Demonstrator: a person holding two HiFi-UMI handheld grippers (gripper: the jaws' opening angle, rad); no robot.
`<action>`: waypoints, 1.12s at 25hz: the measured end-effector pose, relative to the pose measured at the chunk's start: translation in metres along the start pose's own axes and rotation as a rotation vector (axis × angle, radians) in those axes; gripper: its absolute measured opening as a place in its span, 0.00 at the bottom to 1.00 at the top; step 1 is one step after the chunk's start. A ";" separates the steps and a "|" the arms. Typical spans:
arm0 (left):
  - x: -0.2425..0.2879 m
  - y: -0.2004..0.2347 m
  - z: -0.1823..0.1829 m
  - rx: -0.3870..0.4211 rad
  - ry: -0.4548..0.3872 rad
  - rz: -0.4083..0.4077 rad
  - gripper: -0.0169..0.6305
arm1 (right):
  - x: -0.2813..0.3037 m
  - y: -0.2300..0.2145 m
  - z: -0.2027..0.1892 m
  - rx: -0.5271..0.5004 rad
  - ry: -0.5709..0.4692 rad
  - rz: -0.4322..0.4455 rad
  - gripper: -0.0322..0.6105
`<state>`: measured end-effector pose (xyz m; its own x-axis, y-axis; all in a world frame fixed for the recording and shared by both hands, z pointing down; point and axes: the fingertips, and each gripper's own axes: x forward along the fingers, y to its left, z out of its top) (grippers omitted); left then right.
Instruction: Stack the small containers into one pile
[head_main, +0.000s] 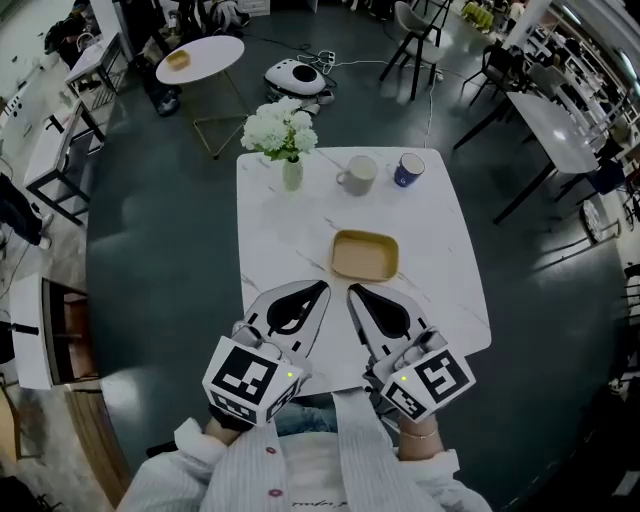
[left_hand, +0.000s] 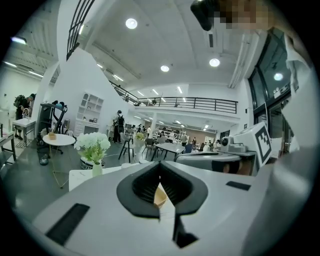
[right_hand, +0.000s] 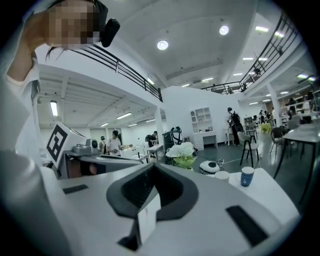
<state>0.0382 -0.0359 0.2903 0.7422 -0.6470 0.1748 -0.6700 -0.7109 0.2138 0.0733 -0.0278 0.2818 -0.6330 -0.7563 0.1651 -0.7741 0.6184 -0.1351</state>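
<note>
The head view looks steeply down on the white table (head_main: 440, 270) from close above. Both gripper views sit low at its near edge, facing outward — sharing the flowers (left_hand: 92, 143) and, it seems, the same white shelves (right_hand: 202, 120).

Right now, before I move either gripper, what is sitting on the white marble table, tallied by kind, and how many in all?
Tan rectangular shallow container: 1
Mugs: 2, an off-white ceramic mug and a dark blue mug
Small vase of white flowers: 1
Total: 4
</note>
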 end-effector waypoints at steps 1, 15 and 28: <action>0.000 0.001 0.002 -0.001 -0.007 -0.003 0.05 | 0.000 0.001 0.000 -0.001 0.003 -0.006 0.07; 0.001 0.004 0.010 0.006 -0.031 -0.020 0.05 | 0.007 0.003 0.003 -0.016 0.009 -0.033 0.07; 0.001 0.005 0.009 0.024 -0.029 -0.015 0.05 | 0.006 0.003 0.005 -0.032 0.021 -0.024 0.06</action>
<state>0.0350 -0.0427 0.2830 0.7514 -0.6439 0.1441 -0.6596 -0.7265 0.1926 0.0671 -0.0315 0.2779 -0.6138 -0.7666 0.1885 -0.7886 0.6068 -0.0998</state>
